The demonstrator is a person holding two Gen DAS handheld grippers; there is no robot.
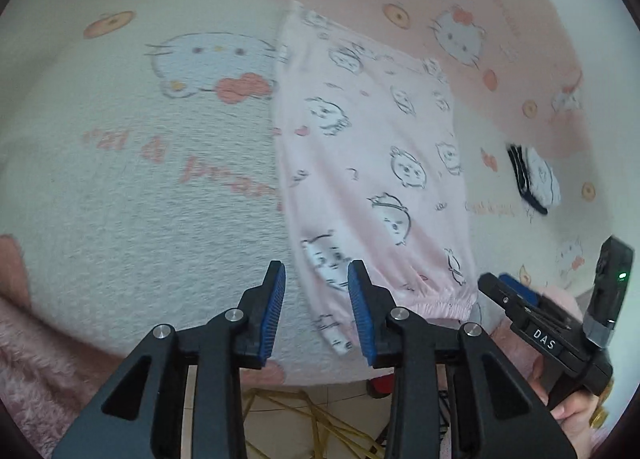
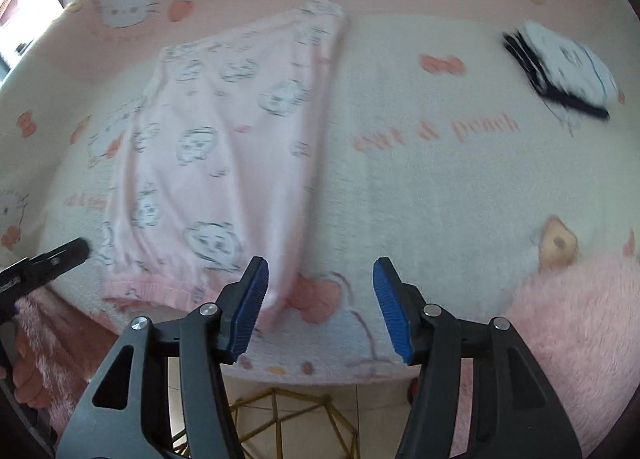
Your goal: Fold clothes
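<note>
A pale pink garment (image 1: 360, 147) printed with cartoon animals lies flat on the cat-print blanket (image 1: 160, 179), its elastic band (image 1: 436, 299) at the near edge. My left gripper (image 1: 316, 279) stands open over the garment's near left corner, and its pads do not press the cloth. The right gripper (image 1: 520, 299) shows at the band's right end. In the right wrist view the same garment (image 2: 208, 131) lies to the left. My right gripper (image 2: 320, 275) is open, its left finger beside the garment's near corner, with nothing between the pads. The left gripper's tip (image 2: 60, 255) shows at far left.
A small folded white and dark piece (image 1: 534, 179) (image 2: 560, 67) lies farther back on the blanket. Fluffy pink sleeves (image 1: 40, 359) (image 2: 580, 319) frame the near edge. Below that edge are floor tiles and a gold wire frame (image 2: 280, 419).
</note>
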